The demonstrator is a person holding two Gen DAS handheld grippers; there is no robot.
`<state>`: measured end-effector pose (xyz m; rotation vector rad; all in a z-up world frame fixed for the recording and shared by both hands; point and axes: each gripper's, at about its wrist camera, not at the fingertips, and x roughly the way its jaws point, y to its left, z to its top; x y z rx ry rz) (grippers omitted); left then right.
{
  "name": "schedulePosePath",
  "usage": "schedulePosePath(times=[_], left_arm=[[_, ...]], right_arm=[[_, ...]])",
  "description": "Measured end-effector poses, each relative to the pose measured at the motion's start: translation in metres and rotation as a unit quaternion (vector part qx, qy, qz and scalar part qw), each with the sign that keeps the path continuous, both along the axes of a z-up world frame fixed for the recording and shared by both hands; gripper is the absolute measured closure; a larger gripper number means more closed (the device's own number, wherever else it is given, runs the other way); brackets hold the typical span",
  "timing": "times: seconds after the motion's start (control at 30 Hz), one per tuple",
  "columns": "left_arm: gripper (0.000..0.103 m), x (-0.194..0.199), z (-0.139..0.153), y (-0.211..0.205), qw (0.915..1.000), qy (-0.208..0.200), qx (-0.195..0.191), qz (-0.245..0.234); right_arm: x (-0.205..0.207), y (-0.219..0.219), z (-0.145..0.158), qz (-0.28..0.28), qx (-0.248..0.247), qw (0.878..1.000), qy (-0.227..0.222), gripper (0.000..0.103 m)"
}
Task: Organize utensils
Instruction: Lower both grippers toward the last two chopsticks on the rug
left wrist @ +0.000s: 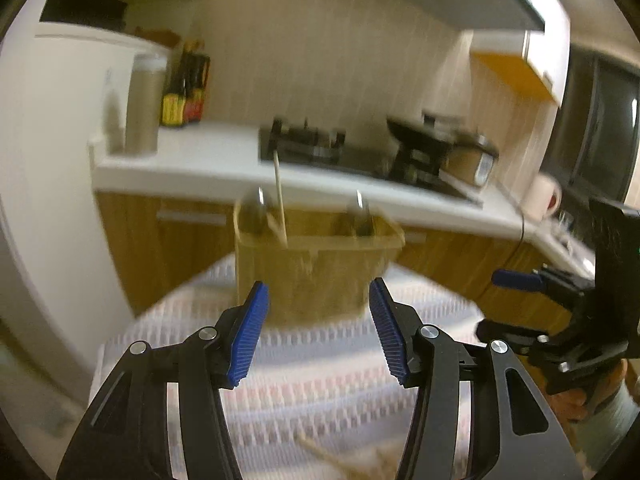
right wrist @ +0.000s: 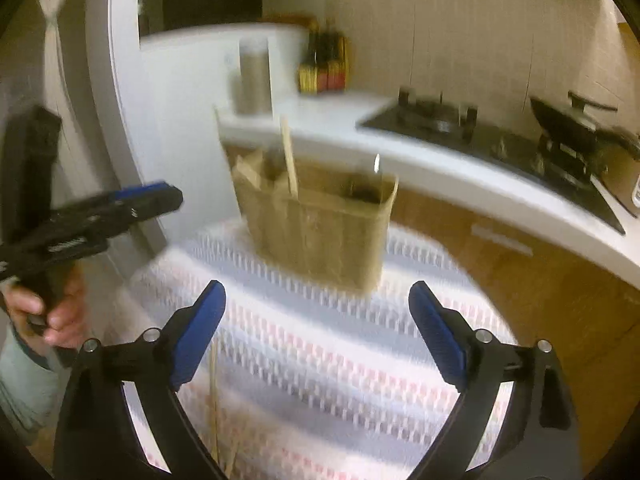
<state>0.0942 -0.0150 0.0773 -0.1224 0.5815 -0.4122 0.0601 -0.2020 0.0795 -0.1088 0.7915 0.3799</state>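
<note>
A tan utensil holder [left wrist: 316,268] stands at the far side of a small table under a striped white cloth [left wrist: 320,368]. A wooden chopstick [left wrist: 279,196] and metal utensil handles [left wrist: 362,210] stick up from it. My left gripper [left wrist: 318,312] is open and empty, just in front of the holder. My right gripper [right wrist: 318,320] is open and empty, a little back from the holder [right wrist: 316,224]. Wooden chopsticks [right wrist: 214,392] lie on the cloth near my right gripper's left finger; they also show blurred in the left wrist view [left wrist: 332,460].
A white kitchen counter [left wrist: 208,160] runs behind the table, with a gas stove [left wrist: 320,148], a wok [right wrist: 568,128], bottles [left wrist: 186,88] and a white mug [left wrist: 542,196]. Wooden cabinets [right wrist: 520,264] sit below. A white fridge [left wrist: 56,152] stands at the left.
</note>
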Motion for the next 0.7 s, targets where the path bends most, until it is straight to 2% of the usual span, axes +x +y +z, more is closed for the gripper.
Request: schedulePosePath(times=[0.07, 0.13, 0.2, 0.3, 0.37, 0.53, 0.7], left_arm=[[0.054, -0.010, -0.012, -0.004, 0.9994, 0.033, 0.012, 0.003], [0.055, -0.016, -0.026, -0.004, 0.9975, 0.070, 0.014, 0.004], [0.056, -0.020, -0.043, -0.002, 0.9943, 0.107, 0.005, 0.007], [0.056, -0.026, -0.070, -0.001, 0.9895, 0.143, -0.009, 0.013], [0.056, -0.028, -0.086, -0.002, 0.9869, 0.160, -0.012, 0.019], [0.058, -0.030, -0.123, -0.012, 0.9806, 0.193, -0.001, 0.036], [0.058, -0.038, -0.140, -0.020, 0.9794, 0.196, 0.016, 0.045]], right_arm=[[-0.006, 0.006, -0.016, 0.006, -0.006, 0.999, 0.046, 0.015], [-0.014, 0.009, -0.038, 0.009, -0.001, 0.995, 0.101, 0.022], [-0.020, 0.011, -0.056, 0.011, 0.004, 0.990, 0.141, 0.033], [-0.030, 0.011, -0.088, -0.003, 0.010, 0.983, 0.181, 0.059], [-0.035, 0.009, -0.104, -0.014, 0.028, 0.979, 0.200, 0.065], [-0.055, 0.014, -0.123, -0.026, 0.036, 0.980, 0.195, 0.067], [-0.073, 0.032, -0.130, -0.023, 0.002, 0.986, 0.165, 0.074]])
